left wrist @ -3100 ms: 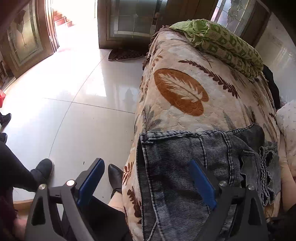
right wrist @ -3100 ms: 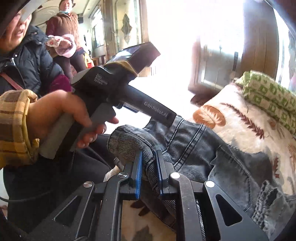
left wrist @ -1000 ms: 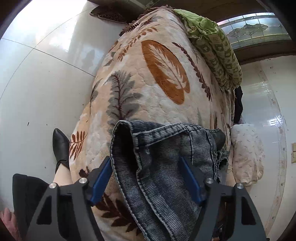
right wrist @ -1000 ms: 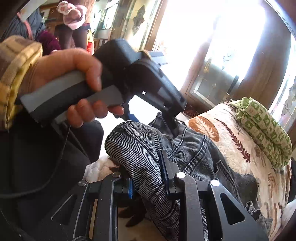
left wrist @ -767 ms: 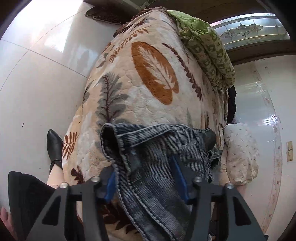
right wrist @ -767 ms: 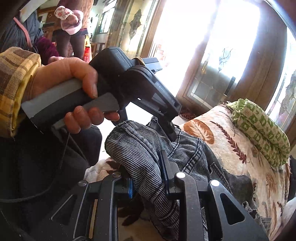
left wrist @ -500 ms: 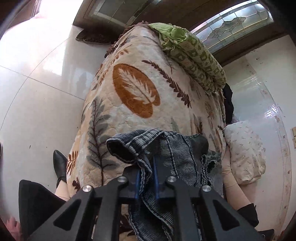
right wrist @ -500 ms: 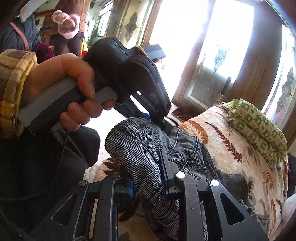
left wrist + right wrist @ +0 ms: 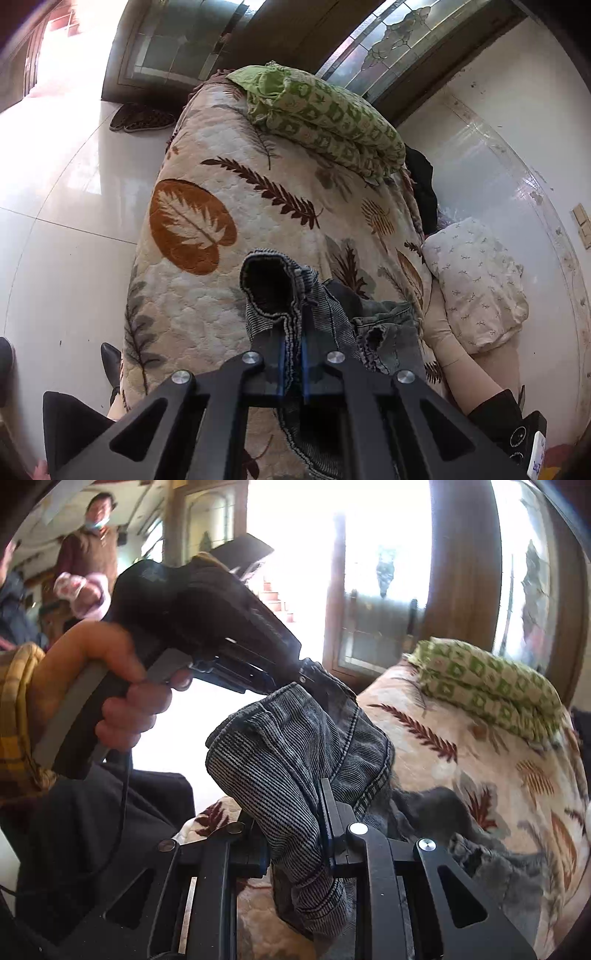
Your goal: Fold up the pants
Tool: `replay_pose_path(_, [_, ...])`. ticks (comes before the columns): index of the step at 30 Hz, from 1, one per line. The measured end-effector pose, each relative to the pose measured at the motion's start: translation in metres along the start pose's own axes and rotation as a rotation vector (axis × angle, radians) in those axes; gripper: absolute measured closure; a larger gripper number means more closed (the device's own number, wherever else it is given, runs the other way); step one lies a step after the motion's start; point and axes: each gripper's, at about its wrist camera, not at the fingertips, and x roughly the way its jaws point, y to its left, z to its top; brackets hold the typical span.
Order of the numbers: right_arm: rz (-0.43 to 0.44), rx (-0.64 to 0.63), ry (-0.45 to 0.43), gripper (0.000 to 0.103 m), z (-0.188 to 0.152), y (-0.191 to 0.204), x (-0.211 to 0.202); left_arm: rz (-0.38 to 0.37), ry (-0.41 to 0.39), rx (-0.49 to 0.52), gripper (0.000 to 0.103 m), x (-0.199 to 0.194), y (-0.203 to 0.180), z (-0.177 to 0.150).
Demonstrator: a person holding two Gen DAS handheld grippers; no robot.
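The pants (image 9: 332,317) are dark grey striped denim, lying at the near end of a bed. My left gripper (image 9: 292,354) is shut on a hem edge of the pants, which bulges open as a dark tube above the fingers. My right gripper (image 9: 295,834) is shut on another bunched edge of the pants (image 9: 291,746) and holds it lifted above the bed. In the right wrist view the left gripper's body (image 9: 207,627) sits just left of the cloth, held by a hand.
The bed has a cream leaf-print quilt (image 9: 258,199). A folded green blanket (image 9: 325,122) lies at its far end, a white pillow (image 9: 476,280) at the right. Glossy white tile floor (image 9: 55,240) lies to the left, with shoes (image 9: 140,118) near the door. People stand at the left (image 9: 92,542).
My left gripper has closed from wide open onto the pants' edge and lifted it. My right gripper stays shut on its edge and has risen slightly.
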Motion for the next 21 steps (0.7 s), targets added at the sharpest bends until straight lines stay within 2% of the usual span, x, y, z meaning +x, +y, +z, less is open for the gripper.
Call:
replay_pose_path(13, [-0.082,0.147,-0.026,0.085,-0.015,-0.063,-0.048,-0.057,0.047,0.164,0.096,0.033,-0.114,0.010])
replay_pose_path(21, [-0.155,0.265,-0.044,0.085,-0.042,-0.107,-0.090,-0.097,0.129,0.305,0.096,0.088,-0.206,-0.002])
